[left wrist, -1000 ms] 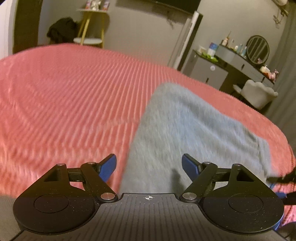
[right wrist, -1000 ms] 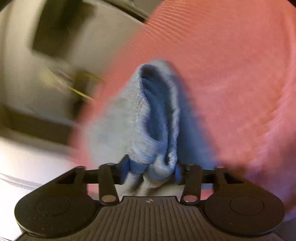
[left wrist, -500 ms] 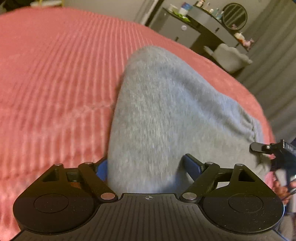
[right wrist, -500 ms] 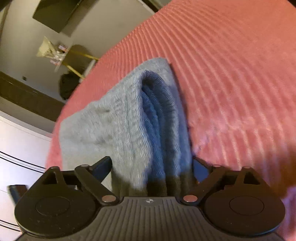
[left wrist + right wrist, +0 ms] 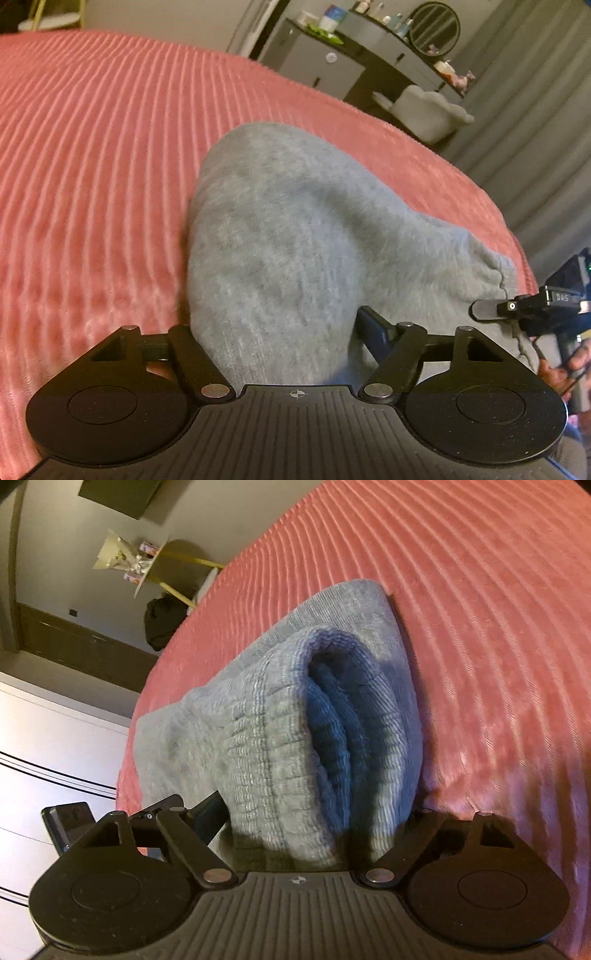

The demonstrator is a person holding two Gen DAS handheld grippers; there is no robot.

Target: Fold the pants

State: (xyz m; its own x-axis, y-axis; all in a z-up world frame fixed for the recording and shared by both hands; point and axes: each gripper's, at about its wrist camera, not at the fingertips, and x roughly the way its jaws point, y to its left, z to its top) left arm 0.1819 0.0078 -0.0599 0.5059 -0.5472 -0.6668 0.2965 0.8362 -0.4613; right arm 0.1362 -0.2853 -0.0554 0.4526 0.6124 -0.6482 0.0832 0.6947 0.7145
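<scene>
Grey sweatpants [image 5: 295, 229] lie folded on the pink ribbed bedspread [image 5: 92, 166]. My left gripper [image 5: 277, 325] straddles a rounded fold of them. Its jaws are closing; the left finger is hidden under the cloth and the blue right finger [image 5: 369, 328] stands just off it. In the right wrist view the ribbed waistband end of the sweatpants [image 5: 280, 716] bulges between the jaws of my right gripper [image 5: 314, 805]. These jaws are wide and closing, and the right finger is hidden behind the cloth. A finger of the right gripper [image 5: 491, 310] shows at the far right of the left wrist view.
A person's hand [image 5: 565, 365] holds the right gripper's handle. Beyond the bed stand a dark dresser with a round mirror [image 5: 434, 26], a white chair [image 5: 428, 110] and grey curtains [image 5: 535, 129]. The right wrist view shows a side table [image 5: 159, 561], a dark bag [image 5: 162, 624] and a white wardrobe [image 5: 55, 757].
The right gripper let go of the waistband and its jaws spread wide. Both grippers sank closer to the pants. The left jaws, empty before, now have the fold between them.
</scene>
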